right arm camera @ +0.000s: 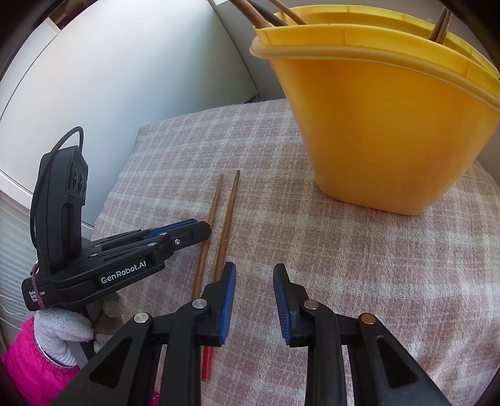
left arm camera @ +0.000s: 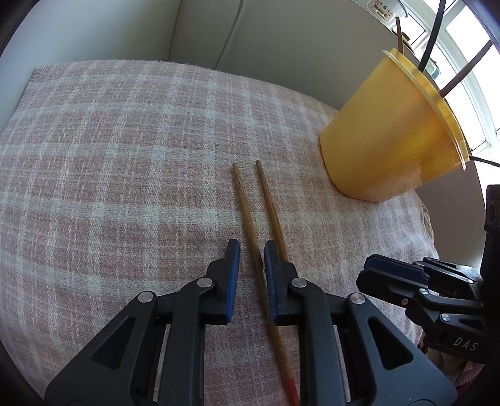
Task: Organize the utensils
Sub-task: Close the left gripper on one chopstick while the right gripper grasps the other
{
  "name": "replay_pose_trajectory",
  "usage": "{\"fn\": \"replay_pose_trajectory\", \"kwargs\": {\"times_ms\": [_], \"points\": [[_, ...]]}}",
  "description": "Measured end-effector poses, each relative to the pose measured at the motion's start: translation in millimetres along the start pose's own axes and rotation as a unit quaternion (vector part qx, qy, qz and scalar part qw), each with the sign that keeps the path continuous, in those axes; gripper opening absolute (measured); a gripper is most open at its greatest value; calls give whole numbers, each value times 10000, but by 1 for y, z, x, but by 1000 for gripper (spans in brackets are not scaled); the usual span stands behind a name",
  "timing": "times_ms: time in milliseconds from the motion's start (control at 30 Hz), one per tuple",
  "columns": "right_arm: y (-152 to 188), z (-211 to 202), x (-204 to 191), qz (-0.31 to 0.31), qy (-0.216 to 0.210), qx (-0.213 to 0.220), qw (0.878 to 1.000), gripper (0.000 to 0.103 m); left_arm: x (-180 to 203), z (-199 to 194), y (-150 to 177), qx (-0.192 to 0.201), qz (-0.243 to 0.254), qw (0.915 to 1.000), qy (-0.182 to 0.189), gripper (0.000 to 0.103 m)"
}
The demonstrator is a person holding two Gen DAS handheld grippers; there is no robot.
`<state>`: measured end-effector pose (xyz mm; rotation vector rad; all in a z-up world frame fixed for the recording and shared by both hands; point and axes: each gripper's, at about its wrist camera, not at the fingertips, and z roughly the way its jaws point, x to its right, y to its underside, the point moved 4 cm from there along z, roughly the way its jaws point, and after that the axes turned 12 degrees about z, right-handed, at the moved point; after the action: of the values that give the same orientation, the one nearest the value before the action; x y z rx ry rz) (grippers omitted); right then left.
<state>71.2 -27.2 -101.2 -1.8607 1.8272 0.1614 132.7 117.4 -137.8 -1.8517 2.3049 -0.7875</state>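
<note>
1. Items present: two wooden chopsticks lie side by side, nearly parallel and slightly apart, on a pink-and-white checked cloth [left arm camera: 125,156] covering the desk. The left chopstick [left arm camera: 247,218] has a red-painted end nearest the camera; the right chopstick [left arm camera: 271,206] runs just beside it.
2. Destination, as judged: a yellow plastic holder [right arm camera: 384,125] stands on the cloth near the far tips of the pair, already carrying several sticks [right arm camera: 259,15] upright. The two loose ones most likely belong there.
3. Handling: each chopstick looks light, thin, stiff and smooth, so it may roll or pivot between flat pads. The woven cloth gives some grip underneath but leaves little clearance for getting under a stick. A hold near mid-length, pads square across the shaft, should keep it from swinging; a hold near the red end would leave it tip-heavy.
4. Left gripper [left arm camera: 252,265]: angled steeply down over the pair. Its jaws stand narrowly apart, straddling the left chopstick; the stick sits close against the right pad, but no firm pinch is evident. The right chopstick passes outside that finger.
5. Right gripper [right arm camera: 253,290]: also pitched steeply down, jaws apart and empty, over bare cloth just to the right of the pair; its left finger overlaps the nearer stick in view.
6. A gloved hand [right arm camera: 62,334] with a pink sleeve [right arm camera: 28,368] holds the left tool.
</note>
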Motion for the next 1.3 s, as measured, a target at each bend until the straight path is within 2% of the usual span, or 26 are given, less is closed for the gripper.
{"fn": "replay_pose_trajectory", "kwargs": {"times_ms": [167,267,333,600,867,967,1000,1133,1300], "points": [[-1,0,0,27,-19,-23,10000,25,8,2,-3,-37,466,9985,-277,11],[-3,1,-5,-15,-22,-30,10000,25,-1,-2,-1,-60,377,9991,-189,8],[-3,5,-10,-66,-8,-55,10000,25,-11,-8,3,-59,416,9988,-262,6],[-12,35,-37,-299,131,-283,9991,21,-33,-30,29,-53,147,9997,-207,6],[-26,69,-49,-504,675,-443,9955,16,-56,-44,40,-36,-251,9997,54,6],[-30,73,-51,-568,830,-402,9941,11,-58,-44,36,-23,-186,9998,57,6],[-31,75,-52,-590,863,-403,9937,6,-57,-45,36,3,-121,9999,31,6],[-31,75,-52,-541,780,-412,9946,5,-48,-41,33,104,-122,9999,54,6],[-26,63,-49,-356,342,-336,9982,3,-43,-50,40,420,-366,9982,203,5]]}}
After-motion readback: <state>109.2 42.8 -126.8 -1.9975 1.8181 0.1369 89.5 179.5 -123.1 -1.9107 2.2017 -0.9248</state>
